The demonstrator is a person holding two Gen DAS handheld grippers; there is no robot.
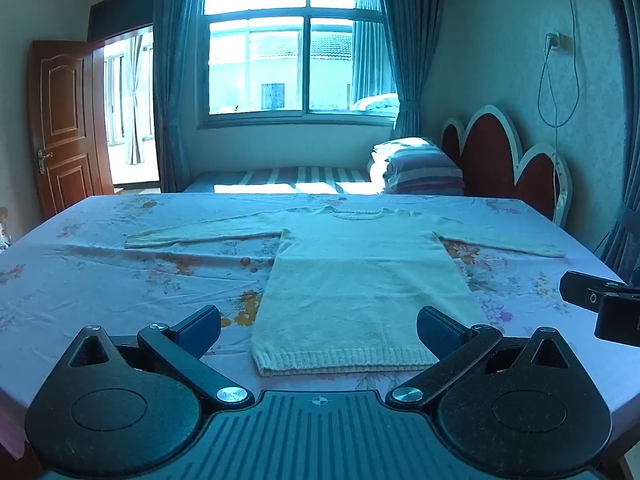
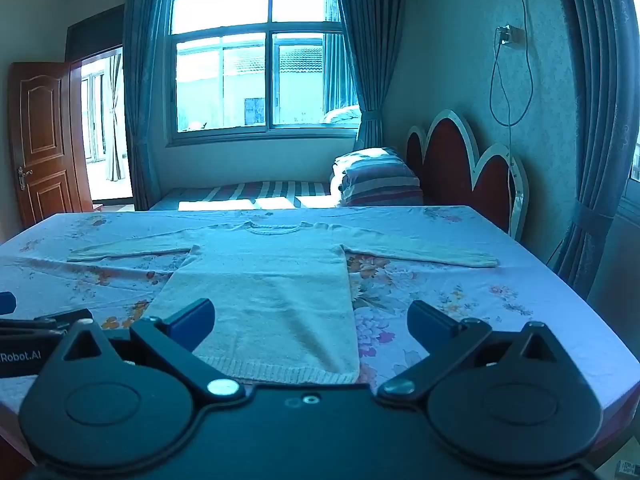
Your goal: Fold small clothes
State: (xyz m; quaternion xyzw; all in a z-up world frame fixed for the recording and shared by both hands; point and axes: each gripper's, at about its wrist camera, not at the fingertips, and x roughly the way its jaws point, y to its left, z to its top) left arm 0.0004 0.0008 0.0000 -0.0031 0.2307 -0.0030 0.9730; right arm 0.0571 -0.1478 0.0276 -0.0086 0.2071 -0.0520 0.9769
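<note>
Cream knit sweater [image 1: 360, 280], lay flat and unfolded, both sleeves spread sideways, ribbed hem at near edge, collar at far side

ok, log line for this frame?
sweater flat on table, sleeves out | left gripper open, empty | right gripper open, empty | folding not started

Bluish cast, bright window [image 1: 296, 40] glare, fisheye warp

Sweater [image 1: 360, 280] flat on table [image 1: 120, 288], bed [image 1: 280, 178] behind
</note>
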